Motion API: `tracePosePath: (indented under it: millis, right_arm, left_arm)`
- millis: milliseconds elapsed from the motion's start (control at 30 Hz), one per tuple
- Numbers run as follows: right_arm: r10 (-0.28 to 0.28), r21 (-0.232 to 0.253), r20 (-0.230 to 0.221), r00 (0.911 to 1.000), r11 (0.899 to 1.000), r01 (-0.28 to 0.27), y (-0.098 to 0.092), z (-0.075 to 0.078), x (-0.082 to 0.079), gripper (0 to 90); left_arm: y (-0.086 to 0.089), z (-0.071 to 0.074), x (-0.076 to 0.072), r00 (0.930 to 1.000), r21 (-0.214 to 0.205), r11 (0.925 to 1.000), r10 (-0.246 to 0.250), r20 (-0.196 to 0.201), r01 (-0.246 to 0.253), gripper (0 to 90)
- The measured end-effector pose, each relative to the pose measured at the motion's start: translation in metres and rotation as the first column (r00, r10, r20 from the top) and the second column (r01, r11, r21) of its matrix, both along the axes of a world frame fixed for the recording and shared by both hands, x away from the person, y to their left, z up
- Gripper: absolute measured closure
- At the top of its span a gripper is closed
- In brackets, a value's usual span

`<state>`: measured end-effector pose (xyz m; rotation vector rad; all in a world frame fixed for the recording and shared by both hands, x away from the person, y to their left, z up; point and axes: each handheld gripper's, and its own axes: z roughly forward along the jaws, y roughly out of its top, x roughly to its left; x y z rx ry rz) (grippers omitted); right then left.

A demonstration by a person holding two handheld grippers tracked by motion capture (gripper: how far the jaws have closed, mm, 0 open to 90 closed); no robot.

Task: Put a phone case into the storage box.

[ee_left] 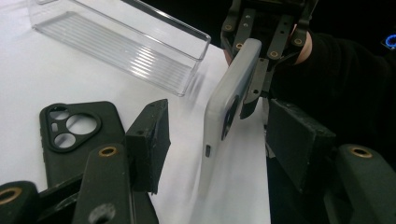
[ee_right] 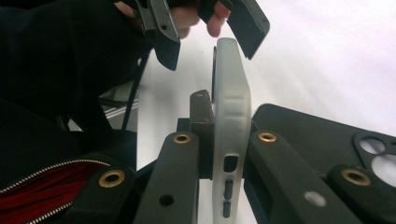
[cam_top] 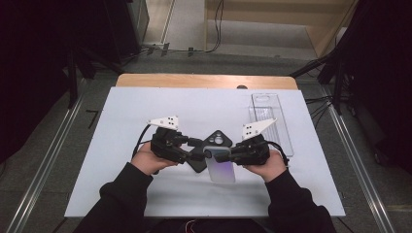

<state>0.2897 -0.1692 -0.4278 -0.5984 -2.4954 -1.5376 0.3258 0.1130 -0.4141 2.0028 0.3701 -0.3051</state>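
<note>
1. A frosted, translucent white phone case (cam_top: 221, 167) is seen held on edge above the white surface (cam_top: 126, 160); a dark camera cut-out shows on its back, and button and port cut-outs along its rim.
2. The case is clamped at one end between the jaws of the right gripper (cam_top: 237, 152); in the right gripper view (ee_right: 229, 154) both pads are pressed flat on its faces.
3. The left gripper (cam_top: 194, 154) is placed at the other end of the case; its jaws stand apart on either side of the case, with a gap visible at each pad in the left gripper view (ee_left: 219, 154).
4. A black phone case (ee_left: 74, 135) lies flat on the surface just behind the frosted case, its camera ring facing up.
5. A clear plastic tray (cam_top: 284, 141) stands beyond the right gripper, near the surface's right edge.
6. Open surface is left in front of the frosted case and well to the left of the black case.
7. No writing or brand can be read.
</note>
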Motion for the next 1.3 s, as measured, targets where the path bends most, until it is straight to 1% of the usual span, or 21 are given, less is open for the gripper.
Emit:
tracePosePath:
  millis: [67, 133, 167, 233, 367, 433, 500, 533, 633, 700, 733, 800, 933, 967, 1033, 1067, 1133, 1167, 1200, 1267, 1300]
  right_arm:
    - [0.007, 0.004, -0.003, 1.0000, 1.000, -0.007, 0.0006, -0.0001, 0.0002, 83.2]
    - [0.019, 0.009, -0.005, 0.9998, 1.000, -0.019, 0.0024, -0.0010, 0.0005, 83.2]
    - [0.019, 0.009, -0.005, 0.9998, 1.000, -0.019, 0.0024, -0.0010, 0.0005, 83.2]
    - [0.034, 0.011, -0.007, 0.9994, 0.999, -0.034, 0.0042, -0.0011, -0.0002, 83.2]
    - [0.049, 0.022, -0.008, 0.9987, 0.999, -0.049, 0.0063, -0.0015, -0.0004, 83.2]
    - [0.055, 0.026, -0.005, 0.9985, 0.998, -0.055, 0.0067, -0.0016, -0.0002, 83.2]
    - [0.060, 0.032, -0.010, 0.9981, 0.998, -0.060, 0.0071, -0.0015, 0.0001, 83.2]
    - [0.064, 0.038, -0.009, 0.9979, 0.997, -0.064, 0.0071, -0.0017, 0.0005, 83.2]
    - [0.065, 0.048, -0.015, 0.9978, 0.997, -0.064, 0.0066, -0.0014, 0.0010, 83.2]
    - [0.068, 0.060, -0.024, 0.9974, 0.996, -0.066, 0.0062, -0.0011, 0.0016, 83.2]
    - [0.069, 0.067, -0.031, 0.9971, 0.996, -0.067, 0.0060, -0.0012, 0.0023, 83.2]
    - [0.077, 0.076, -0.038, 0.9963, 0.994, -0.074, 0.0058, -0.0021, 0.0040, 83.2]
    - [0.078, 0.070, -0.050, 0.9957, 0.995, -0.075, 0.0065, -0.0025, 0.0037, 83.0]
    - [0.080, 0.075, -0.055, 0.9953, 0.994, -0.075, 0.0056, -0.0028, 0.0046, 82.2]
    - [0.077, 0.076, -0.054, 0.9955, 0.994, -0.073, 0.0052, -0.0029, 0.0049, 80.9]
    - [0.069, 0.075, -0.057, 0.9960, 0.995, -0.065, 0.0050, -0.0030, 0.0051, 76.9]
    - [0.064, 0.078, -0.056, 0.9964, 0.995, -0.059, 0.0056, -0.0036, 0.0055, 75.8]
    - [0.054, 0.067, -0.055, 0.9970, 0.997, -0.050, 0.0062, -0.0041, 0.0055, 72.7]
    - [0.054, 0.067, -0.055, 0.9970, 0.997, -0.050, 0.0062, -0.0041, 0.0055, 72.7]
    - [0.057, 0.059, -0.050, 0.9971, 0.997, -0.054, 0.0075, -0.0036, 0.0042, 63.8]
    - [0.057, 0.059, -0.050, 0.9971, 0.997, -0.054, 0.0075, -0.0036, 0.0042, 63.8]
  left_arm:
    - [-0.0005, 0.0004, 0.0001, 0.9999, 0.002, 1.0000, -0.009, 0.008, 0.009, 43.5]
    - [-0.0014, 0.0018, 0.0002, 0.9995, -0.003, 0.9996, -0.029, 0.016, 0.029, 48.0]
    - [-0.0014, 0.0018, 0.0002, 0.9995, -0.003, 0.9996, -0.029, 0.016, 0.029, 50.0]
    - [-0.0017, 0.0023, 0.0005, 0.9990, -0.019, 0.9988, -0.044, 0.008, 0.044, 54.4]
    - [-0.0025, 0.0016, 0.0014, 0.9977, -0.016, 0.9979, -0.063, -0.023, 0.063, 57.1]
    - [-0.0029, 0.0013, 0.0009, 0.9974, -0.011, 0.9977, -0.067, -0.026, 0.066, 57.9]
    - [-0.0029, 0.0015, 0.0009, 0.9969, -0.019, 0.9972, -0.073, -0.028, 0.072, 63.1]
    - [-0.0026, 0.0013, 0.0013, 0.9957, -0.024, 0.9960, -0.087, -0.033, 0.086, 64.6]
    - [-0.0030, 0.0010, 0.0013, 0.9946, -0.022, 0.9955, -0.093, -0.046, 0.092, 65.6]
    - [-0.0026, 0.0016, 0.0012, 0.9944, -0.027, 0.9953, -0.094, -0.047, 0.093, 69.8]
    - [-0.0026, 0.0020, 0.0011, 0.9949, -0.030, 0.9954, -0.092, -0.043, 0.091, 69.8]
    - [-0.0021, 0.0022, 0.0019, 0.9951, -0.025, 0.9958, -0.089, -0.043, 0.088, 74.4]
    - [-0.0022, 0.0023, 0.0013, 0.9932, -0.020, 0.9940, -0.109, -0.041, 0.108, 77.2]
    - [-0.0027, 0.0036, 0.0001, 0.9923, -0.018, 0.9927, -0.120, -0.029, 0.120, 77.9]
    - [-0.0030, 0.0047, -0.0008, 0.9923, -0.014, 0.9925, -0.122, -0.023, 0.122, 79.3]
    - [-0.0036, 0.0061, -0.0020, 0.9918, 0.001, 0.9919, -0.127, -0.010, 0.127, 80.0]
    - [-0.0041, 0.0064, -0.0026, 0.9924, 0.007, 0.9924, -0.123, -0.010, 0.123, 80.2]
    - [-0.0048, 0.0069, -0.0034, 0.9925, 0.011, 0.9925, -0.122, -0.009, 0.122, 80.7]
    - [-0.0048, 0.0069, -0.0034, 0.9925, 0.011, 0.9925, -0.122, -0.009, 0.122, 80.8]
    - [-0.0042, 0.0083, -0.0034, 0.9906, 0.008, 0.9908, -0.135, -0.019, 0.135, 80.8]
    - [-0.0042, 0.0083, -0.0034, 0.9906, 0.008, 0.9908, -0.135, -0.019, 0.135, 80.8]
